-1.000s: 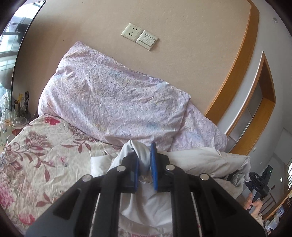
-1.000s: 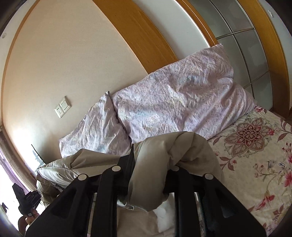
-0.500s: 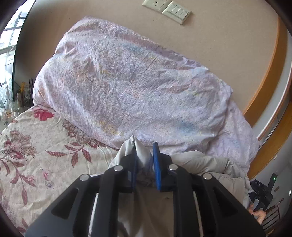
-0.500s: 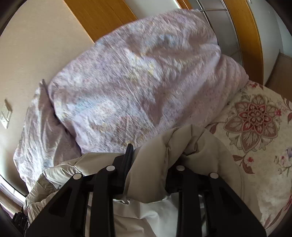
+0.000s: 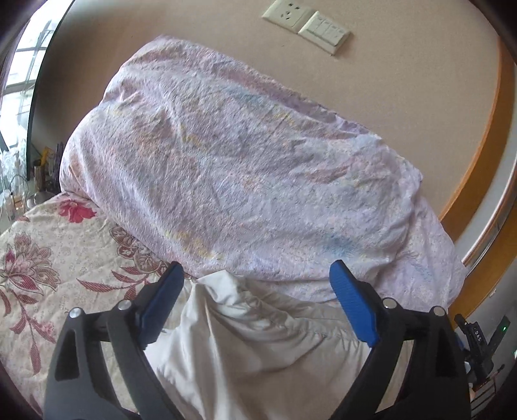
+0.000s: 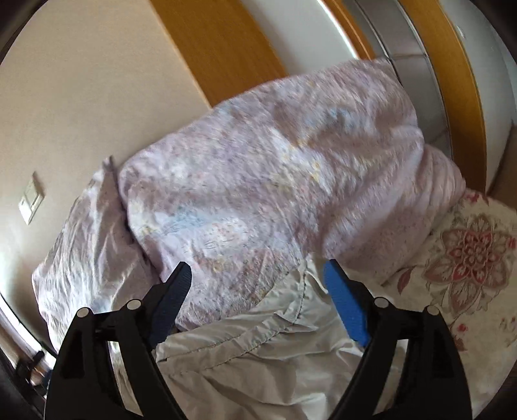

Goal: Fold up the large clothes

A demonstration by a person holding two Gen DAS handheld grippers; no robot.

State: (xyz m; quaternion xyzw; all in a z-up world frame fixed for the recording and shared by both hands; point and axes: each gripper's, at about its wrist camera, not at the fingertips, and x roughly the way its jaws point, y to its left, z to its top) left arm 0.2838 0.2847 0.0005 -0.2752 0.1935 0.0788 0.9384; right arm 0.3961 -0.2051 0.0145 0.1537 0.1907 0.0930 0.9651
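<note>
Two grippers, both with jaws spread wide, over one garment on a bed.

Bedspread [image 5: 48, 245]: cream with red flowers. Bare cloth runs to the left of the garment in the left view and to the right of it in the right view [image 6: 468, 258]; these are the open stretches.

Pillows: a large lilac pillow [image 5: 245, 168] stands against the wall and closes off the far side in the left view. In the right view two show, a big one [image 6: 274, 181] in the middle and a flatter one [image 6: 84, 245] to its left, overlapping. The garment's far edge touches the pillows' lower edge in both views.

Garment [image 5: 258, 339]: pale grey-white, padded, rumpled, lying on the bedspread below each gripper. In the right view a stitched hem [image 6: 226, 342] runs across it between the fingers. Its near edge is hidden under the gripper frames.

Left gripper [image 5: 257, 279]: tilted down toward the garment, blue pads wide apart, nothing between them; whether the fingers touch the cloth cannot be told.

Right gripper [image 6: 258, 278]: same pose, pads wide apart and clamping nothing, the garment's edge lying between and beneath them. This view is motion-blurred.

Wall [image 5: 404, 97]: beige, with wood trim [image 5: 478, 155] at its right.

Socket and switch plate [image 5: 305, 24]: on the wall above the pillow.
</note>
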